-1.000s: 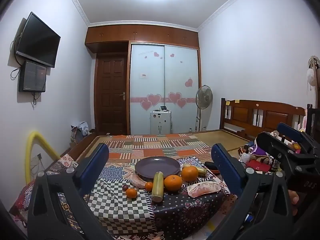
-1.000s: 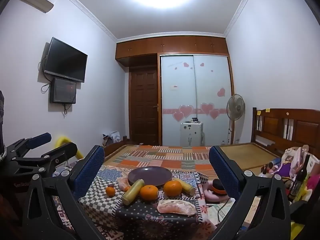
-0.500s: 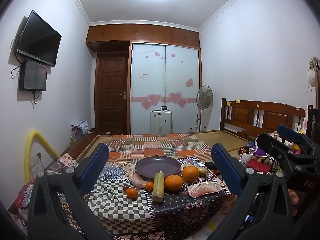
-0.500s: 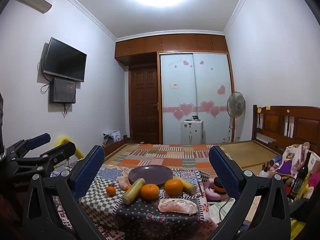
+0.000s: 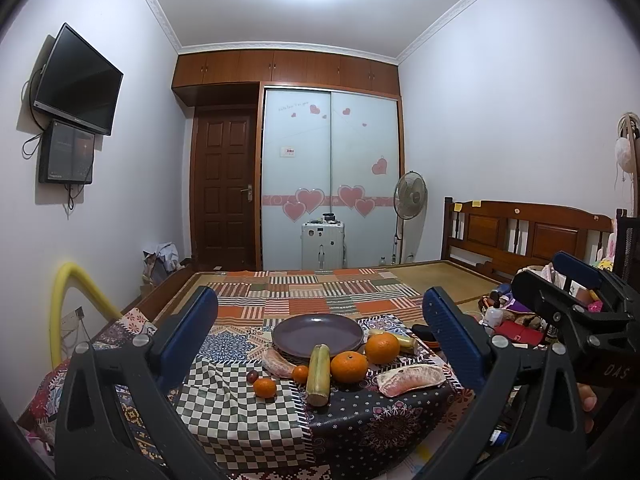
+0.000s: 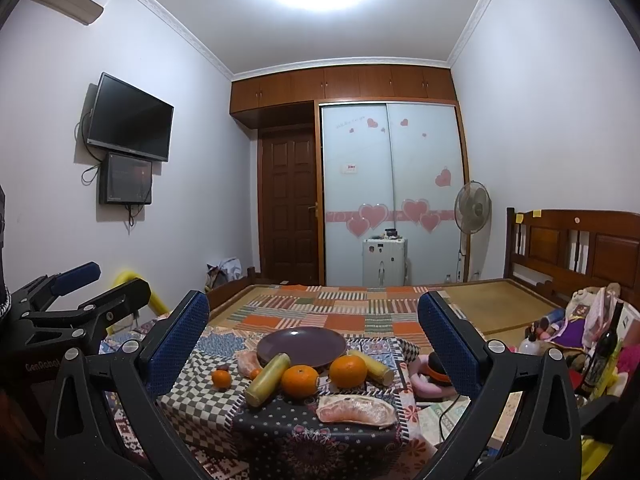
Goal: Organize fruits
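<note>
We hold both grippers back from the counter (image 5: 248, 416), nothing grasped. Left gripper (image 5: 320, 332) jaws wide, empty; right gripper (image 6: 314, 332) jaws wide, empty too.

Fruits sit loose on the patterned cloth, none on the purple plate (image 5: 318, 334) yet. In the left view, clock-face from the plate:
- big orange (image 5: 382, 348) at 4 o'clock, touching or just beside the rim
- second orange (image 5: 349, 367) at 5 o'clock
- green-yellow stalk piece (image 5: 319, 374) at 6 o'clock, one end near the rim
- peeled pomelo segment (image 5: 411, 379) at 4 o'clock, further out near the counter edge
- another pomelo wedge (image 5: 278, 364) at 7 o'clock
- small tangerine (image 5: 265, 387) at 7 o'clock, further out, a small dark fruit (image 5: 252, 376) just beside it
- yellowish piece (image 5: 402, 342) at 3 o'clock, partly behind the big orange

Step, as we judge: the very start, approach phase, no pick begun. Task looks wholly undone.

Next move likely calls for lowering one gripper onto a near fruit, jaws straddling it. The second orange sits between the stalk and the big orange, tight clearance; the outer pomelo segment or small tangerine looks easier. Round fruit may roll if nudged.
</note>
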Tool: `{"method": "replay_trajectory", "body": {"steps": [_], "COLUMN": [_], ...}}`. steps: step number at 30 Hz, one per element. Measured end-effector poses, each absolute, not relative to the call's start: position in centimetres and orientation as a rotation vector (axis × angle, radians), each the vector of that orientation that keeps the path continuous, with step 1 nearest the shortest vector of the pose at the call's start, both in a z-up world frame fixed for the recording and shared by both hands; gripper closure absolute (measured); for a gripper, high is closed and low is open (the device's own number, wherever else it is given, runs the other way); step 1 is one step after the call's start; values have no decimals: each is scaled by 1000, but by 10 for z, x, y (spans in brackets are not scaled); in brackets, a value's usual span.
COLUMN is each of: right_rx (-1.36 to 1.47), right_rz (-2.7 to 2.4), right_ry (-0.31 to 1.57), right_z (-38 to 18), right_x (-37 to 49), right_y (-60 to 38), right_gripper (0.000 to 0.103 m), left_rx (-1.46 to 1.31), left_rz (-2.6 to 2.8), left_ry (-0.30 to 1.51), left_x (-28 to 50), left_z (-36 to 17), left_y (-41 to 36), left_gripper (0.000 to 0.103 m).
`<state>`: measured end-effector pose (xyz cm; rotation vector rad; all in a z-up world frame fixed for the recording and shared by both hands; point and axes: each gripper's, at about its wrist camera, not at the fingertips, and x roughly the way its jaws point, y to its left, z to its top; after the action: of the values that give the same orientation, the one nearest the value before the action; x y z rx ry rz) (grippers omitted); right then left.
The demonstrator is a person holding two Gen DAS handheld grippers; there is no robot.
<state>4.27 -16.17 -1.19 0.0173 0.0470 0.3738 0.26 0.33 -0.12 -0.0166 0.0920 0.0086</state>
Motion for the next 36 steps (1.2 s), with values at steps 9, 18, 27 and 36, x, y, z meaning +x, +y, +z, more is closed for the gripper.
{"method": "replay_trajectory", "body": {"steps": [9,18,27,36], "right_rx": [17,19,20,21], "right_rz": [374,375,376,378], "right_ry": [49,53,52,53], "right_z": [-12,-13,-13,-14], "right_x": [43,43,43,43], "right_y": [-161,-162,-162,-162], "right_gripper": [0,0,0,0], "left_rx": [-15,-14,-12,-12], "left_rz": [8,9,8,7], "left_ry": [93,93,92,91], "left_x": [3,3,3,4], "left_z": [0,0,1,0], "left_y": [4,4,4,3], "left_gripper": [0,0,0,0]}}
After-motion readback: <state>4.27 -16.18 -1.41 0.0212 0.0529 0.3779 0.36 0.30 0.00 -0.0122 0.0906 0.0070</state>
